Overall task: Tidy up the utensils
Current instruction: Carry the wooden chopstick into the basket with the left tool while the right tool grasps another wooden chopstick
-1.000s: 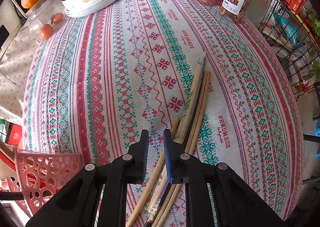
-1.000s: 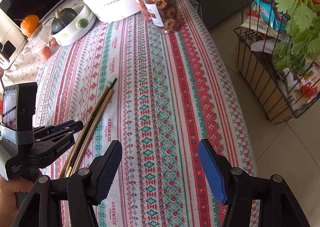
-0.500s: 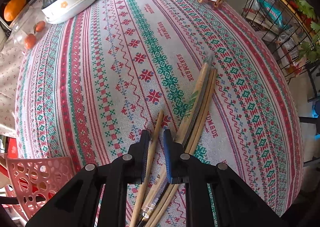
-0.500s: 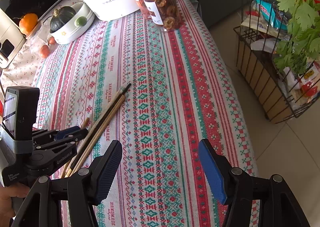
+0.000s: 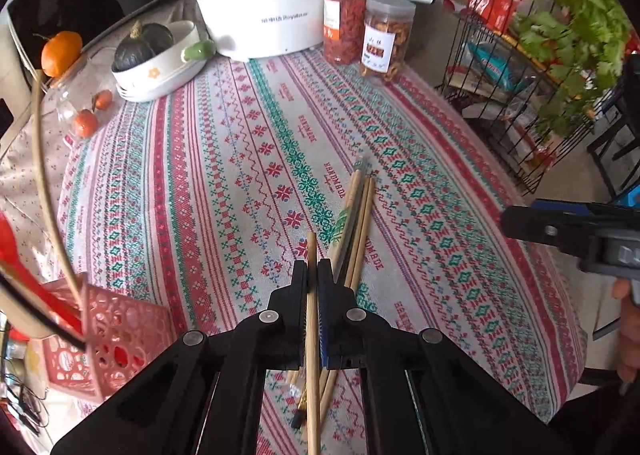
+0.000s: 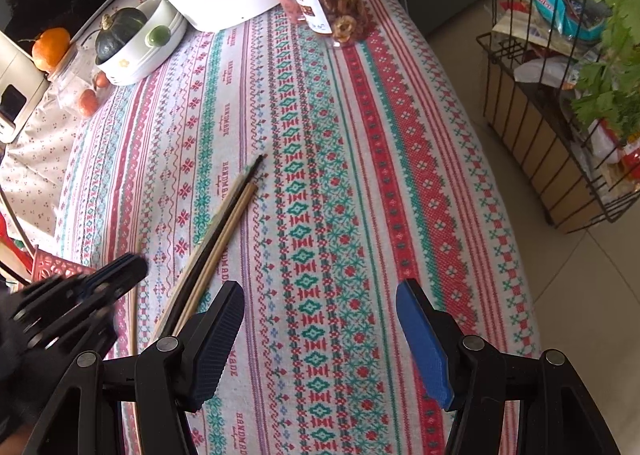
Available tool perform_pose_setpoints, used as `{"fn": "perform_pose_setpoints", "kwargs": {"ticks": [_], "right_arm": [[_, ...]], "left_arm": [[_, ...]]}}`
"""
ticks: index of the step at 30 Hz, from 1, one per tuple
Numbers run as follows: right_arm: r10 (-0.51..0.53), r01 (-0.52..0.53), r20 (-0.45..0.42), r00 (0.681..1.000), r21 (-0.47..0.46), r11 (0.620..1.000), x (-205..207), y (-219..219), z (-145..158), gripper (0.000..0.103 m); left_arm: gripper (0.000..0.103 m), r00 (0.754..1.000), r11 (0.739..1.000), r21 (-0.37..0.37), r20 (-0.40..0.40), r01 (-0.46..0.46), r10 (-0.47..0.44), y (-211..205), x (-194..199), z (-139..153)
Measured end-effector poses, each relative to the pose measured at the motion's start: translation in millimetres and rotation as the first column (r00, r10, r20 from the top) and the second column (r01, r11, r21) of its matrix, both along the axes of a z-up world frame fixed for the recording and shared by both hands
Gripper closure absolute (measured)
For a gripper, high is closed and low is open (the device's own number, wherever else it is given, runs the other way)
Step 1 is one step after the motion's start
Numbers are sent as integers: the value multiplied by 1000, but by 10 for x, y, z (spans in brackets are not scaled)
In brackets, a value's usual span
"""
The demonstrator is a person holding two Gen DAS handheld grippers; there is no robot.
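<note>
My left gripper (image 5: 313, 275) is shut on one wooden chopstick (image 5: 312, 251) and holds it lifted above the patterned tablecloth (image 5: 224, 183). Several more chopsticks (image 5: 358, 211), wooden and dark, lie in a bundle on the cloth just right of it; they also show in the right wrist view (image 6: 224, 231). A pink perforated utensil basket (image 5: 116, 339) with red utensils stands at the left. My right gripper (image 6: 320, 335) is open and empty over the cloth, right of the bundle. The left gripper (image 6: 120, 275) appears blurred at its left.
A white cooker (image 5: 268, 3), two snack jars (image 5: 386, 39), a white dish with a dark squash (image 5: 156, 59) and a glass jar of small oranges (image 5: 80, 103) stand along the table's far edge. A wire rack with greens (image 6: 560, 67) stands right of the table.
My left gripper has lifted and tilted up with one chopstick pinched in it, pulling it free of the bundle. The right gripper has barely moved and stays open.
</note>
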State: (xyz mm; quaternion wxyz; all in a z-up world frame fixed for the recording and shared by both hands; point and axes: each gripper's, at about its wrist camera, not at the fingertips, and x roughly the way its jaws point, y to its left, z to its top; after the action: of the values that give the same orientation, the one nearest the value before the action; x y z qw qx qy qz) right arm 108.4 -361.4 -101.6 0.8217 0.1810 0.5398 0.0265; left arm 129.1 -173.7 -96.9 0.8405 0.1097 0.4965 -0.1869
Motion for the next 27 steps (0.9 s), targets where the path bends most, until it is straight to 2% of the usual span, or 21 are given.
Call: {"fn": "perform_pose_setpoints", "kwargs": {"ticks": [8, 12, 16, 22, 27], "right_arm": [[45, -44, -20, 999, 18, 999, 191, 328, -120, 35], [61, -60, -26, 998, 34, 998, 312, 491, -202, 49], [68, -66, -69, 995, 31, 997, 473, 634, -376, 66], [63, -62, -119, 991, 9, 998, 739, 828, -595, 77], [79, -93, -121, 989, -108, 990, 854, 1011, -578, 80]], "left_arm": [[98, 993, 991, -113, 107, 69, -56, 523, -554, 550], [98, 986, 984, -164, 163, 64, -37, 852, -711, 646], [98, 993, 972, -233, 119, 29, -1, 1086, -635, 637], [98, 994, 954, -299, 110, 19, 14, 1314, -650, 703], [98, 995, 950, -312, 93, 7, 24, 1434, -631, 684]]}}
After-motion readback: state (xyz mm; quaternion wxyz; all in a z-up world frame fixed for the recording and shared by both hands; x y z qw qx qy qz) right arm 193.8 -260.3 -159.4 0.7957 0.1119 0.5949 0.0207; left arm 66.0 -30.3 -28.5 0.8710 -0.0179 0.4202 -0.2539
